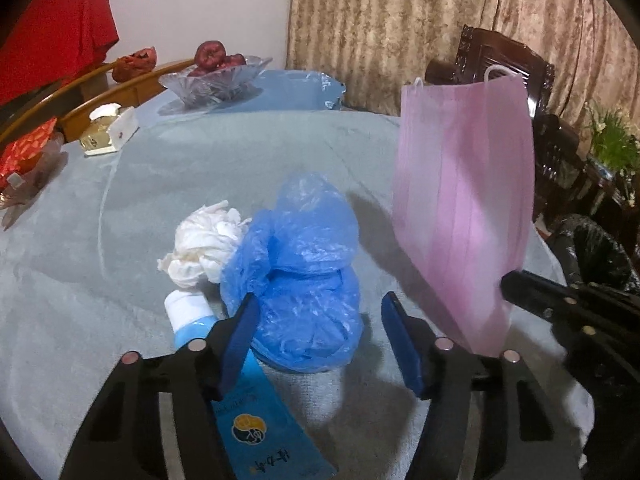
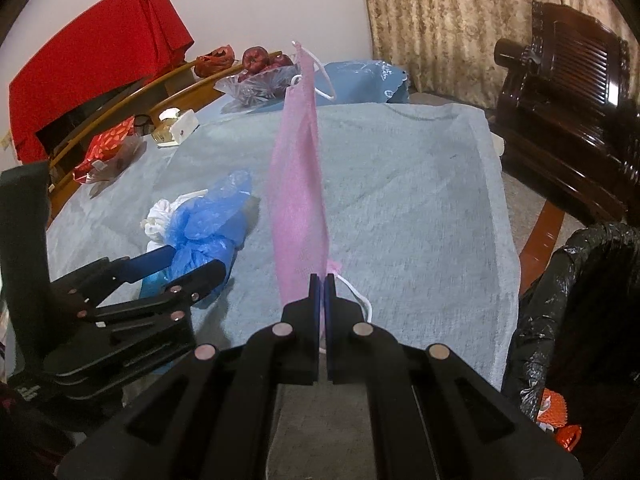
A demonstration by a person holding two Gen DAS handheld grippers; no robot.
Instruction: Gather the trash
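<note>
Pinching a pink mask (image 2: 298,184) by its lower edge, the right gripper (image 2: 319,280) is angling down and holding it upright at frame centre, probably for the bin (image 2: 580,292) at lower right. Left gripper (image 1: 316,308) is tilting down, its jaws apart and straddling the blue bag (image 1: 296,276) at lower centre, not yet gripping; beyond it, crumpled tissue (image 1: 204,244) is lying on the towel (image 1: 200,168).

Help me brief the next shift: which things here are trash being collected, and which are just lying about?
Trash job:
- pink mask, clamped in the right tool
- blue bag, between the left tool's open fingers
- white tissue
- blue tube
- bin

Lying about:
- fruit bowl
- tissue box
- red packet
</note>
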